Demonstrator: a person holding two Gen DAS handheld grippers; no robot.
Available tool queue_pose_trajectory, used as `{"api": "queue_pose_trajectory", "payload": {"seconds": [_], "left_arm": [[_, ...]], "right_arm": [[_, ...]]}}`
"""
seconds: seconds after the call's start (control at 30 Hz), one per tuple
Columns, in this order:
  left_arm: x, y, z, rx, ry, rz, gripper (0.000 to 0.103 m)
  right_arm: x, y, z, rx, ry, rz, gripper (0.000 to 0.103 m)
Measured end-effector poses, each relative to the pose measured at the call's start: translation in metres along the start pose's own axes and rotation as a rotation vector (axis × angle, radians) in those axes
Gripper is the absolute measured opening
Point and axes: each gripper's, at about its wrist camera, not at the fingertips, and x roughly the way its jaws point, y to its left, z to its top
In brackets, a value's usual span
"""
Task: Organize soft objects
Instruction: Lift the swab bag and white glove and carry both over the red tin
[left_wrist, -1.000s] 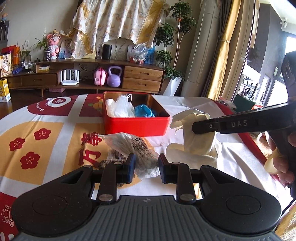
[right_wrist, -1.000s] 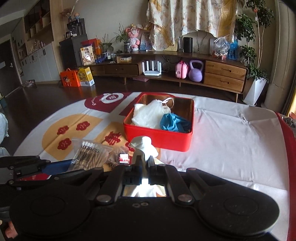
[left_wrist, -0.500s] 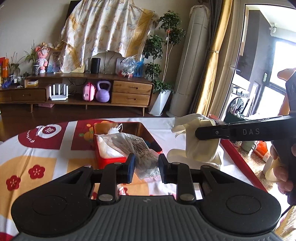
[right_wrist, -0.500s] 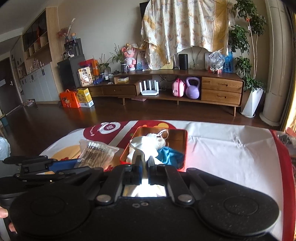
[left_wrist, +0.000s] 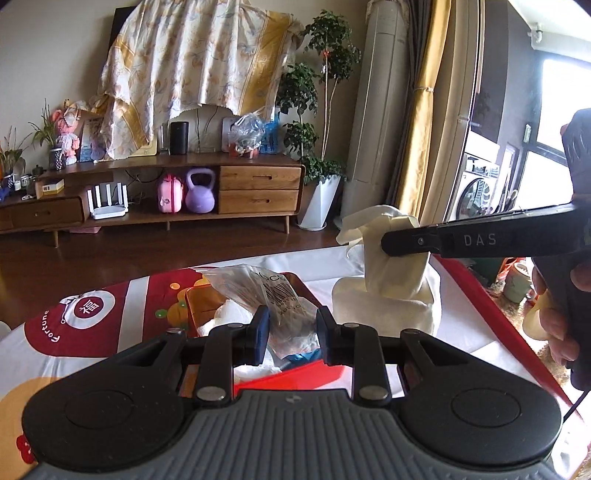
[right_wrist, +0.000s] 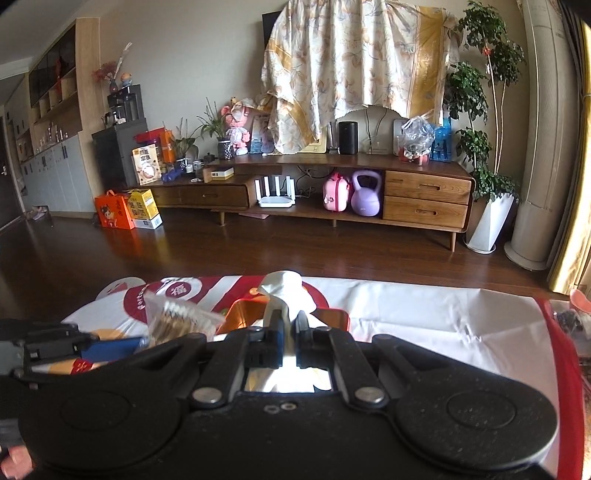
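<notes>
Left gripper (left_wrist: 291, 328): I have it clamped on a clear bag of cotton swabs (left_wrist: 271, 299), raised above the red box (left_wrist: 295, 376) just ahead of its fingers. Right gripper (right_wrist: 288, 332): I have it closed on a cream cloth (right_wrist: 284, 291), which hangs to the right of my left gripper, over the table (right_wrist: 443, 325).

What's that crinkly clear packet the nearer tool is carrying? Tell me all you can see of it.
The clear plastic bag is a thin, crinkled, see-through packet with a printed barcode label. In the right wrist view it shows tan cotton swabs bundled inside. It sits between the left gripper's fingers, tilted upward and away, above the red box holding white and blue soft items.
</notes>
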Motion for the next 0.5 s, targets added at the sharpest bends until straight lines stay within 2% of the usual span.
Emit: {"api": "queue_pose_trajectory", "payload": {"seconds": [0.27, 0.5], "left_arm": [[0.054, 0.013, -0.002, 0.014, 0.064, 0.02, 0.027], [0.088, 0.025, -0.01, 0.008, 0.101, 0.022, 0.027]], "right_arm": [[0.055, -0.013, 0.006, 0.024, 0.009, -0.018, 0.005], [0.1, -0.022, -0.003, 0.054, 0.046, -0.033, 0.005]]}}
